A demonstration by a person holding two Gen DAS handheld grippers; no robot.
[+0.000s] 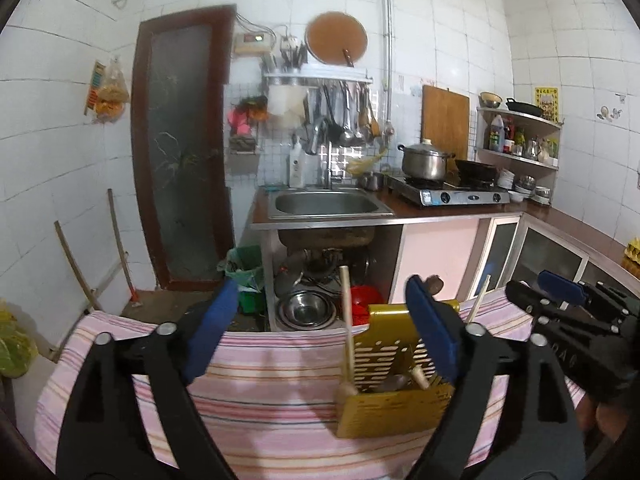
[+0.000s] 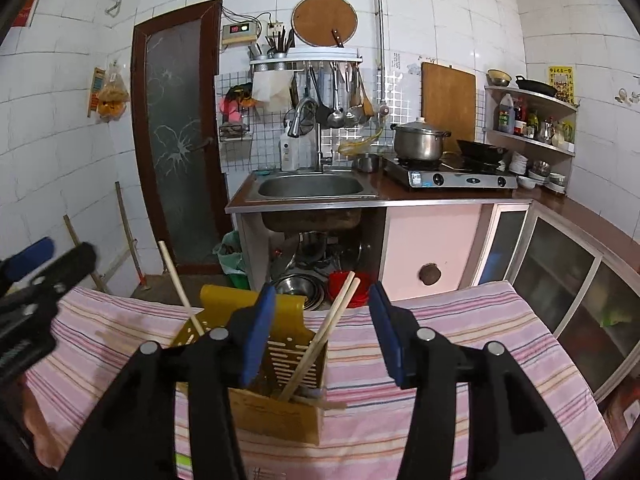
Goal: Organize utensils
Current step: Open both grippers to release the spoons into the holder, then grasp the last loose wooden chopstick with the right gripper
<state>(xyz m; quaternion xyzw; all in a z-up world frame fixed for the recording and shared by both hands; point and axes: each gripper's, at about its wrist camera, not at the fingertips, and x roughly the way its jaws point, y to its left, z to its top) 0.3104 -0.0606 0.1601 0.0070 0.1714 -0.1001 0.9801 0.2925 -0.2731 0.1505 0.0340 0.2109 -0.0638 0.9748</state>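
A yellow slotted utensil holder stands on the pink striped cloth of the table. A wooden stick-handled utensil and a chopstick lean out of it. My left gripper is open wide in front of the holder, and its right finger overlaps the holder's back plate. My right gripper hangs at the holder's right. In the right wrist view the holder sits low between the right gripper's open fingers. A pair of chopsticks rises through the gap, not pinched. The left gripper shows at the left edge.
Beyond the table's far edge are a steel sink, a gas stove with a pot, and glass-door cabinets along the right. Metal bowls and a green bin sit on the floor under the sink.
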